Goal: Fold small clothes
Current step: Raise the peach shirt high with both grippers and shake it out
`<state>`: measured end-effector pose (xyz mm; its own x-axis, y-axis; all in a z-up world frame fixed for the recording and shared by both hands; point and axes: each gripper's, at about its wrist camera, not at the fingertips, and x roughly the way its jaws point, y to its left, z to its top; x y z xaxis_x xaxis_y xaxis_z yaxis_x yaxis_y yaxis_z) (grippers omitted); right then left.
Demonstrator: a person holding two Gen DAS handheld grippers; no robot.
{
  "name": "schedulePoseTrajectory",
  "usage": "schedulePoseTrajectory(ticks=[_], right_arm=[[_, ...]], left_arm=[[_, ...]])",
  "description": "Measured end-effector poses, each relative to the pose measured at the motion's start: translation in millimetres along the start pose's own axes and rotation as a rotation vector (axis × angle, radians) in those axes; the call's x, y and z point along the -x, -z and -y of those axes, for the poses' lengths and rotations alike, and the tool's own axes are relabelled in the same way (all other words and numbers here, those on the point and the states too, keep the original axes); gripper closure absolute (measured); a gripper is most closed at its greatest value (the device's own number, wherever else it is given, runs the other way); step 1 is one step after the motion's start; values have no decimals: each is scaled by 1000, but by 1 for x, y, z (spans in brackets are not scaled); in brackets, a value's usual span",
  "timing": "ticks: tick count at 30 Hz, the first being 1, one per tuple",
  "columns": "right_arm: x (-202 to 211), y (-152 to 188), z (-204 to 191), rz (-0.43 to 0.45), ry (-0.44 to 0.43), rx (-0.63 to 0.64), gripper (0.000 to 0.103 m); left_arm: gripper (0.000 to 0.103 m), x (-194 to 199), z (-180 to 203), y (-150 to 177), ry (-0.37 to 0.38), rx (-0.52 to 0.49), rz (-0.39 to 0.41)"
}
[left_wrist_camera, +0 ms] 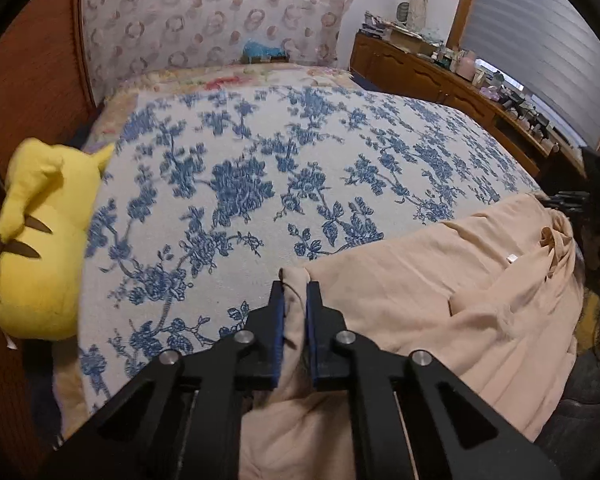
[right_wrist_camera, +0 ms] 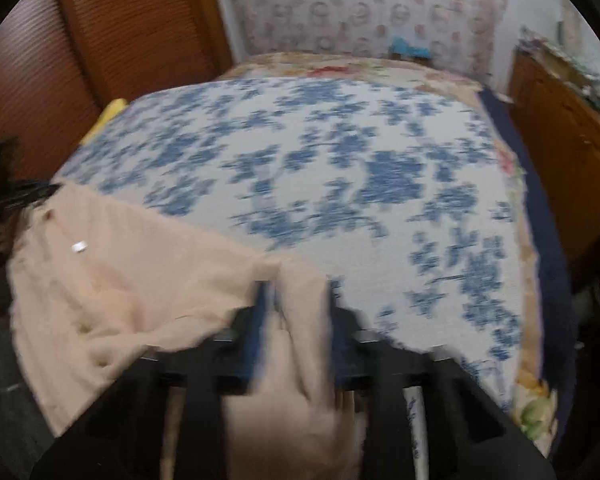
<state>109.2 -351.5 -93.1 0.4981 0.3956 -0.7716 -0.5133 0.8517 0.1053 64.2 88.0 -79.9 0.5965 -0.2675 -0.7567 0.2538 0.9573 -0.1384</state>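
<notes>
Gripping the peach garment [left_wrist_camera: 420, 280] at both near corners, I have the left gripper [left_wrist_camera: 296, 292] and right gripper [right_wrist_camera: 296, 292] each clenched on soft, crinkled fabric. It lies along the near edge of the blue-flowered bedspread [left_wrist_camera: 260, 168], long axis stretched between my hands, neither nearer.

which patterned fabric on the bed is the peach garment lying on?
The blue-floral bedspread, white with blue blossoms. The pink-ring fabric stands upright behind the bed.
</notes>
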Motion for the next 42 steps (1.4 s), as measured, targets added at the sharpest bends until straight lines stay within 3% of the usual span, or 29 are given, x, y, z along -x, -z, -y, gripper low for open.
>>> schedulePoseTrajectory(ticks=[5, 13, 17, 25, 34, 42], right_arm=[[61, -8, -30, 153, -6, 35, 95], [190, -54, -77, 411, -11, 105, 95], [251, -87, -99, 546, 9, 160, 95], [358, -156, -125, 745, 92, 251, 95], [426, -165, -126, 831, 158, 269, 95], [446, -146, -127, 851, 187, 277, 95]], left_arm=[[99, 64, 18, -8, 25, -2, 188], [99, 193, 27, -63, 75, 18, 533], [99, 247, 31, -102, 54, -8, 669], [99, 354, 43, -156, -77, -97, 903], [99, 413, 44, -164, -165, -158, 1018], [99, 426, 55, -151, -151, -187, 1063]])
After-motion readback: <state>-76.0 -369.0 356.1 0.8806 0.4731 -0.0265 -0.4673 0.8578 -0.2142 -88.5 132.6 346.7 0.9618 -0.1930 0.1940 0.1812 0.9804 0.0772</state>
